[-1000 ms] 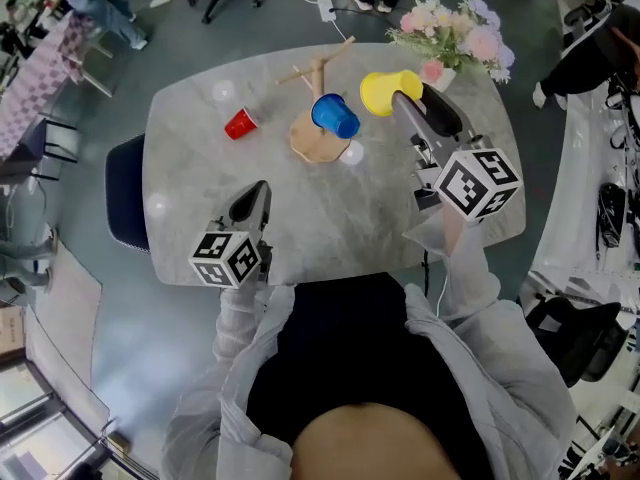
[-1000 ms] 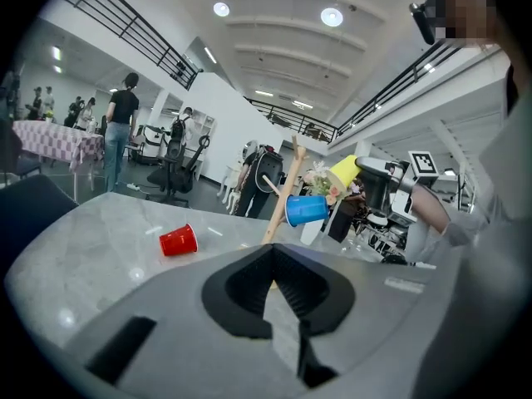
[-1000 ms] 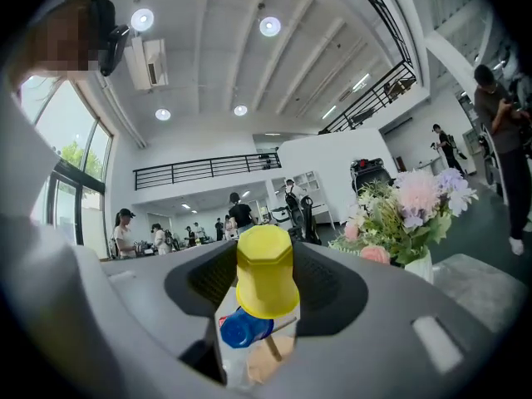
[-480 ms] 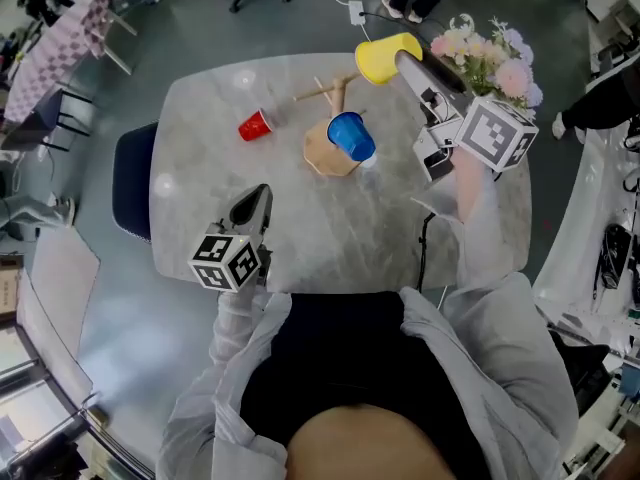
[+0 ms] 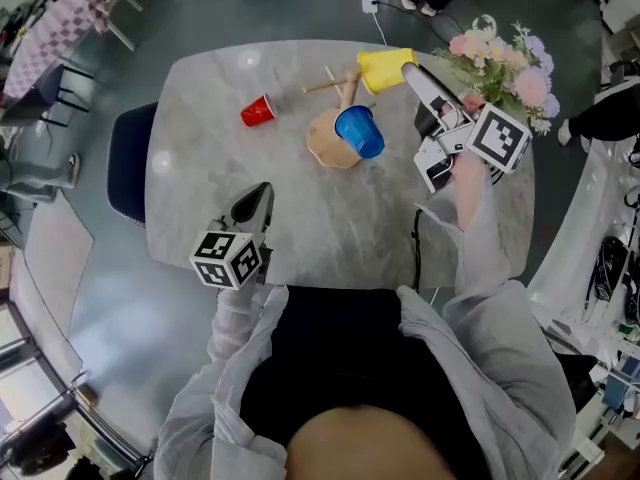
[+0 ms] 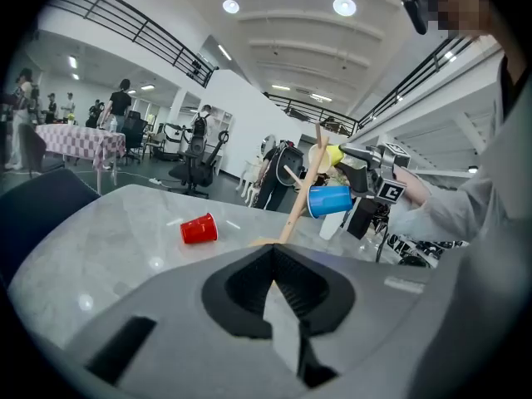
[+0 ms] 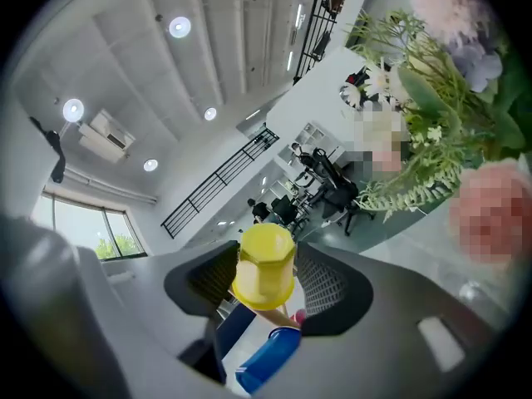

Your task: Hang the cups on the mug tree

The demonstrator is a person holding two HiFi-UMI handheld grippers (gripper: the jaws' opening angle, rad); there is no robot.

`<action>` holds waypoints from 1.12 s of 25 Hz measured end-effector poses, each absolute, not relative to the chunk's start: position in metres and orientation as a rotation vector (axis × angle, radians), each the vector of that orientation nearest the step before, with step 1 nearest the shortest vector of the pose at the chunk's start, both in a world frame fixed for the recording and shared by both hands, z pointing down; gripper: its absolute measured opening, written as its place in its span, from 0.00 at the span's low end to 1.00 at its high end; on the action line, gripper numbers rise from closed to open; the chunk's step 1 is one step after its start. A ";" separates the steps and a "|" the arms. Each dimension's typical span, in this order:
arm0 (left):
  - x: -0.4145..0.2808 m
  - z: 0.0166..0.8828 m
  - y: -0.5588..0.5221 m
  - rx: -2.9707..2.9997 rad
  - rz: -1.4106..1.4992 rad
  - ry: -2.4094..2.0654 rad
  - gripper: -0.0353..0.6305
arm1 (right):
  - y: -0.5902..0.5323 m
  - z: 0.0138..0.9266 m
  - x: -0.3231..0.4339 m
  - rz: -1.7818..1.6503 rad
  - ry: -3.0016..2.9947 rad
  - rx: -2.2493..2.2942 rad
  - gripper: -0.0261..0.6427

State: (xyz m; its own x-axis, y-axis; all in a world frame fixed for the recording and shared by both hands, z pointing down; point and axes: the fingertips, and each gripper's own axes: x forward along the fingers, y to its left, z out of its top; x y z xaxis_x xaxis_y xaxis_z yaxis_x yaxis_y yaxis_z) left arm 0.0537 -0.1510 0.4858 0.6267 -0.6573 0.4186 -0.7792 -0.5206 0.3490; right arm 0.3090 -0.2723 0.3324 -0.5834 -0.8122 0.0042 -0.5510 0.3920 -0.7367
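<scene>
The wooden mug tree [image 5: 343, 96] stands on a round base at the far middle of the marble table [image 5: 200, 168], with a blue cup [image 5: 360, 132] hanging on one peg. My right gripper [image 5: 402, 69] is shut on a yellow cup [image 5: 381, 68], held on its side just right of the tree's top pegs. In the right gripper view the yellow cup [image 7: 264, 264] sits between the jaws, above the blue cup [image 7: 266, 360]. A red cup [image 5: 258, 111] lies on its side, left of the tree. My left gripper [image 5: 251, 206] hovers shut and empty near the table's front edge.
A bouquet of pink flowers [image 5: 503, 56] stands at the far right corner, close behind my right gripper. A dark chair [image 5: 125, 163] is tucked at the table's left side. A black cable [image 5: 418, 248] runs over the front right of the table.
My right gripper has carried the yellow cup away from me and leftward to the tree's top, rolling as it went. The left gripper has stayed put.
</scene>
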 end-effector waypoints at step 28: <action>0.006 0.476 -0.122 2.341 0.213 -1.263 0.05 | -0.145 0.255 0.213 -0.419 2.752 -1.123 0.39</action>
State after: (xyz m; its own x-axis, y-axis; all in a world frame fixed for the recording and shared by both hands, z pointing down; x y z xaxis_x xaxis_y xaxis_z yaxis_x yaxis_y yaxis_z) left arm 0.0060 -0.1224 0.4756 0.5644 -0.7483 0.3485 -0.8213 -0.4665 0.3284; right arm 0.2132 -0.1452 0.2549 -0.7117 -0.7021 -0.0235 -0.6632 0.6826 -0.3069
